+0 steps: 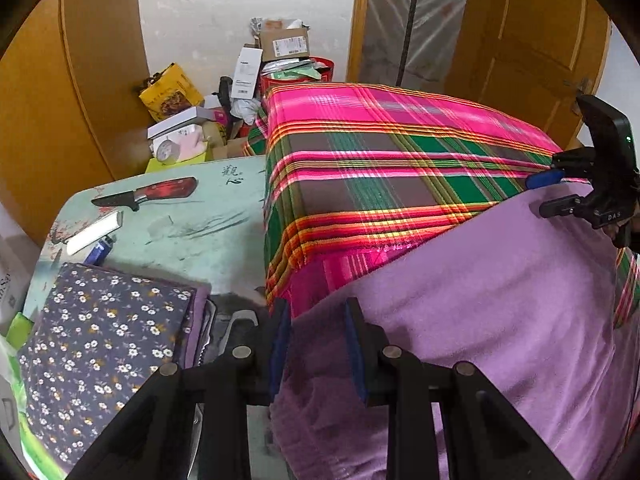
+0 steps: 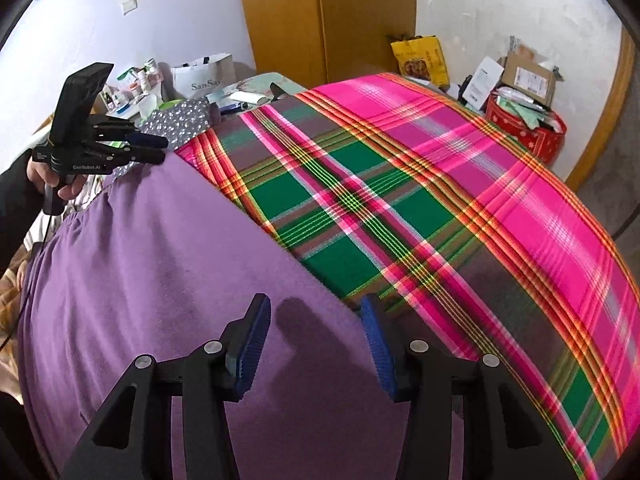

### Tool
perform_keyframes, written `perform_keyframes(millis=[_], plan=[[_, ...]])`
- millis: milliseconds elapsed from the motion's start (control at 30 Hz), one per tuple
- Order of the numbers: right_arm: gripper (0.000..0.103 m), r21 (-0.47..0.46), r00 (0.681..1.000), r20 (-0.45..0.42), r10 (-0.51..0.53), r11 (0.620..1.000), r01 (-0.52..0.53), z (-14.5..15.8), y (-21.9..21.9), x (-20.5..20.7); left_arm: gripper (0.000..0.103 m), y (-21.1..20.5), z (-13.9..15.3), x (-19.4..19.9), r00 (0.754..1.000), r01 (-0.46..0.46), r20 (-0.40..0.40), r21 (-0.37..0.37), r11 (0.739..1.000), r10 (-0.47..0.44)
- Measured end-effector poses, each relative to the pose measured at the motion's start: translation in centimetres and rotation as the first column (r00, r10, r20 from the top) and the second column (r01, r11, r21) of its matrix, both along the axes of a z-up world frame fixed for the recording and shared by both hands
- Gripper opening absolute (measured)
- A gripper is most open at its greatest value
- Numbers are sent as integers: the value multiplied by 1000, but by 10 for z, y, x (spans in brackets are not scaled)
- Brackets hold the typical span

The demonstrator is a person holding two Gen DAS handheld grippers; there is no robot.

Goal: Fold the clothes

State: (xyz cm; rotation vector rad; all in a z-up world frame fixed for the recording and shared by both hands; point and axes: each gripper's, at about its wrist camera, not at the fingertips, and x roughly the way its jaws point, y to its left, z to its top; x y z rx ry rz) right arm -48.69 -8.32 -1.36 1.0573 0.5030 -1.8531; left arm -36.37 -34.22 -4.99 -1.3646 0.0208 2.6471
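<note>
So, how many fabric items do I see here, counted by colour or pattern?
Plain purple fleece garment: 1
Pink-and-green plaid cloth: 1
Folded dark floral-print fabric: 1
Total: 3

1. Purple garment: soft matt fleecy cloth.
2. Plaid cloth: smooth woven fabric, slight sheen.
3. Left claw: matt black plastic, ribbed blue pads, metal pins.
4. Door: glossy wood.

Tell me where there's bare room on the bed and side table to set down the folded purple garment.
Free: the plaid cloth beyond the purple garment, bare to its far edge. The pale green table has a bare strip between the knife and the floral stack. Crowded: its left edge by the lighter, and the boxes behind.
</note>
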Motion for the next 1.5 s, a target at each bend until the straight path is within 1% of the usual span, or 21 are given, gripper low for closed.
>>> perform_keyframes(millis=[167,200,233,300,333,367,400,433,500,633,667,700,900,1067,1267,1500], plan=[[48,-2,1000,28,13,1000,-13,-5,2,-6,28,0,0,0,999,37,-13,-5,999,-37],[45,-3,999,32,14,1000,-14,-4,3,-7,28,0,0,0,999,42,-17,-8,999,-43],[42,0,999,33,17,1000,-17,-4,3,-7,28,0,0,0,999,46,-20,-10,999,-46],[28,7,999,31,28,1000,-28,-4,3,-6,28,0,-1,0,999,45,-25,-10,999,-45],[24,13,999,25,37,999,-37,-4,3,-5,28,0,-1,1,999,43,-26,-9,999,-43],[18,21,999,16,49,999,-50,-3,3,-2,28,-1,-1,1,999,40,-26,-7,999,-40],[16,29,998,6,59,998,-59,-3,2,0,27,0,-2,0,999,38,-27,-5,999,-38],[16,37,998,-5,66,997,-66,-3,2,2,26,0,-2,0,999,40,-27,-3,999,-40],[13,50,997,-24,78,996,-77,-3,0,5,17,3,-2,1,998,47,-29,-5,999,-47],[9,59,995,-49,89,995,-86,-3,-3,9,13,11,-2,3,998,51,-42,-52,997,-54],[7,59,995,-55,88,995,-85,-3,-3,10,10,12,-2,3,998,48,-45,-62,997,-51],[6,60,994,-61,86,995,-82,-3,-2,10,6,13,-2,4,998,44,-48,-71,996,-48],[5,54,993,-99,68,997,-63,6,1,17,3,20,2,8,998,30,-59,-119,992,-38],[5,31,988,-145,54,998,-50,24,6,31,3,23,17,19,996,17,-90,-125,992,-29],[5,7,982,-186,34,999,-33,44,14,55,3,32,41,43,990,11,-139,-130,991,-29],[5,-39,976,-219,18,999,-27,67,29,88,3,44,68,84,980,8,-195,-125,992,-33]])
